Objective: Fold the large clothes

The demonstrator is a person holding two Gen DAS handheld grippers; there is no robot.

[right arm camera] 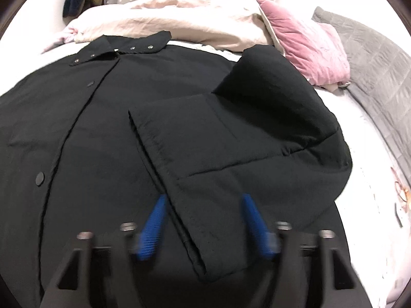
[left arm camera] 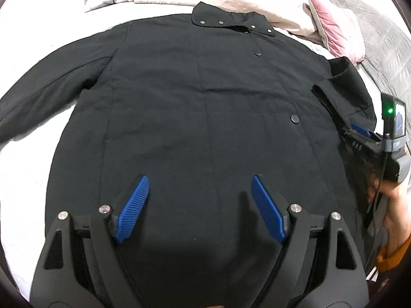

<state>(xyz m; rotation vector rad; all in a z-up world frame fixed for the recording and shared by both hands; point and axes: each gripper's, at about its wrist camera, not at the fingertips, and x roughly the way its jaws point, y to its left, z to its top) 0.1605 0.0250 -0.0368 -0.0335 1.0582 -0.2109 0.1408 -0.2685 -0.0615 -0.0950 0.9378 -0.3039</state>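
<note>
**On the bed, one sleeve in, one to go**

The white bed sheet (left arm camera: 23, 169) is the work surface, and the black coat (left arm camera: 205, 115) lies spread flat on it, front up and snapped shut, with its collar (left arm camera: 231, 20) at the far end. The coat's right-hand sleeve (right arm camera: 231, 154) is already folded in over the coat's front, its cuff pointing back towards the near hem. The other sleeve (left arm camera: 51, 89) is not yet folded and lies stretched out on the sheet to the coat's left.

The right gripper (right arm camera: 204, 197) is at that folded cuff. Its jaws stand apart, one on each side of the cuff, and though the view is blurred they do not look to be pressing the cloth. The left gripper (left arm camera: 200, 179) hangs over the coat's lower front, jaws wide apart with nothing between them.

By my reading this is the sleeve-folding step, half done. The next move calls for the left gripper to go to the coat's left, pinch the outstretched sleeve near its cuff and lay it across the front to match. The padded cloth is thick and may spring back.

Beyond the coat's collar lie a pale duvet (right arm camera: 192, 20), a pink cushion (right arm camera: 303, 43) and a grey blanket (right arm camera: 380, 77). No box, basket or other container is in view
</note>
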